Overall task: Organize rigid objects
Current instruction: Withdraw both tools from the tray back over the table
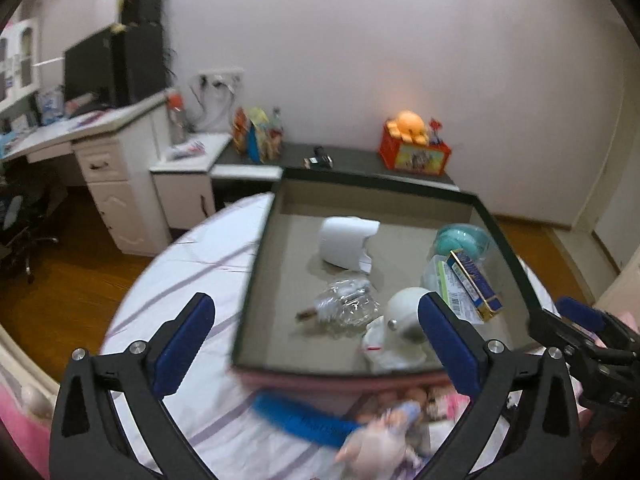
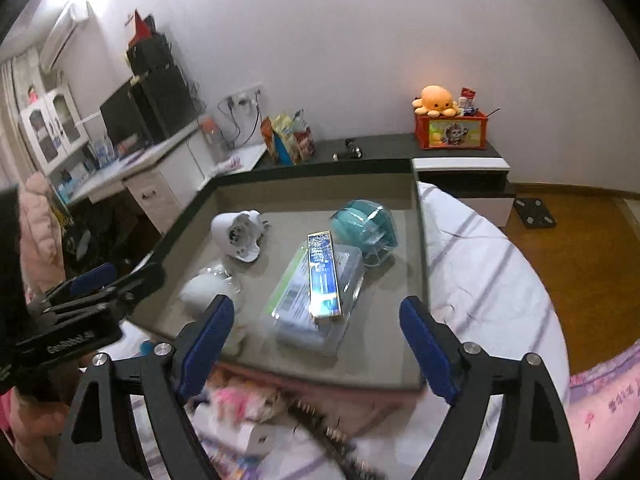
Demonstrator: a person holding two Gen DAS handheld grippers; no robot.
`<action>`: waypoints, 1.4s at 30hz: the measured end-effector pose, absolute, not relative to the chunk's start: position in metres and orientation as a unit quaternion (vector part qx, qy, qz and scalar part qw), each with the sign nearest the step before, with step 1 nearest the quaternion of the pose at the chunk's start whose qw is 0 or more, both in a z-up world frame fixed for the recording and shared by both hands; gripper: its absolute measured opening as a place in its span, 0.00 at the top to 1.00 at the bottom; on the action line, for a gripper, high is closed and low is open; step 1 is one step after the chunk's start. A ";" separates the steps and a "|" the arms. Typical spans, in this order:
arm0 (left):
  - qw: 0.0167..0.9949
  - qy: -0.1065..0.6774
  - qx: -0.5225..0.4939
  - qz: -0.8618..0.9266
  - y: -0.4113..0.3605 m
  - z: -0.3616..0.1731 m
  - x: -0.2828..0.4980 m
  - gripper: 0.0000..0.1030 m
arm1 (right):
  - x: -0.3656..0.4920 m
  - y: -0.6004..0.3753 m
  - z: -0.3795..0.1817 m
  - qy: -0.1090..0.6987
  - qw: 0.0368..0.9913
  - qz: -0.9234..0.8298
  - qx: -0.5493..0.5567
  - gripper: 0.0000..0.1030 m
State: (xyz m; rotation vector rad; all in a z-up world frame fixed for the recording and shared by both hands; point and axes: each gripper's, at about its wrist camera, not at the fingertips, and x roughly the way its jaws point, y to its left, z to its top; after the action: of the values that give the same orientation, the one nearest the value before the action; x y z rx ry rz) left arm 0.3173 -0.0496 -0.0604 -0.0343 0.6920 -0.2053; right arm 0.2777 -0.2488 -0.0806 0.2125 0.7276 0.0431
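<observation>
**Q:** What was most likely to go wrong here, reading from left to right?

**A:** The left gripper stood spread wide with nothing between its jaws, over the near-left corner of the shallow tray. Just nearer, on the striped sheet, lay a blue comb touching a blurred doll; a reach for the thin, flat comb could snag the soft doll or the cloth instead (a judgement, not something seen). The right gripper was equally spread and empty, near the tray's front edge, so a low approach could knock that rim and shift the load.

**Q:** And the materials?

**A:** In the tray, from left: a crinkled clear wrapper, glossy and easily crushed; a smooth white rounded device; farther back a matte white cap-like shell. To the right, a slim gold-edged blue carton rested on a clear plastic case, a stack that looked liable to slide. Farthest right sat a teal domed dispenser, hard and translucent.
</observation>
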 end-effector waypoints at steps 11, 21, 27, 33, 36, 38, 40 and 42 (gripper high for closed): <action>0.954 0.295 -0.003 -0.054 -0.019 -0.040 0.223 0.00 | 0.189 -0.236 -0.055 0.328 0.936 0.015 0.127 0.00; 0.949 0.311 -0.018 -0.044 -0.002 -0.039 0.173 0.00 | 0.140 -0.230 -0.058 0.319 0.939 -0.002 0.128 0.00; 0.946 0.319 -0.014 -0.049 0.000 -0.043 0.152 0.00 | 0.127 -0.223 -0.065 0.335 0.936 -0.009 0.109 0.00; 0.941 0.333 -0.038 -0.053 0.007 -0.055 0.140 0.00 | 0.117 -0.224 -0.077 0.352 0.929 -0.017 0.109 0.00; 0.936 0.346 -0.043 -0.047 0.009 -0.063 0.137 0.00 | 0.114 -0.224 -0.081 0.365 0.925 -0.018 0.106 0.00; 0.939 0.341 -0.025 -0.031 0.006 -0.067 0.136 0.00 | 0.110 -0.223 -0.080 0.358 0.928 -0.016 0.101 0.00; 0.940 0.340 -0.014 -0.029 0.003 -0.069 0.137 0.00 | 0.112 -0.224 -0.084 0.362 0.926 -0.018 0.102 0.00; 0.938 0.344 -0.014 -0.034 -0.001 -0.070 0.139 0.00 | 0.117 -0.226 -0.089 0.372 0.922 -0.013 0.109 0.00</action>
State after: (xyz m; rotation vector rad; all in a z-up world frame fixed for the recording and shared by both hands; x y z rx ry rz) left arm 0.1392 -0.0009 -0.0703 -0.0287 0.7022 -0.0704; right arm 0.1167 -0.2258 -0.0889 0.2236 0.7645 -0.0269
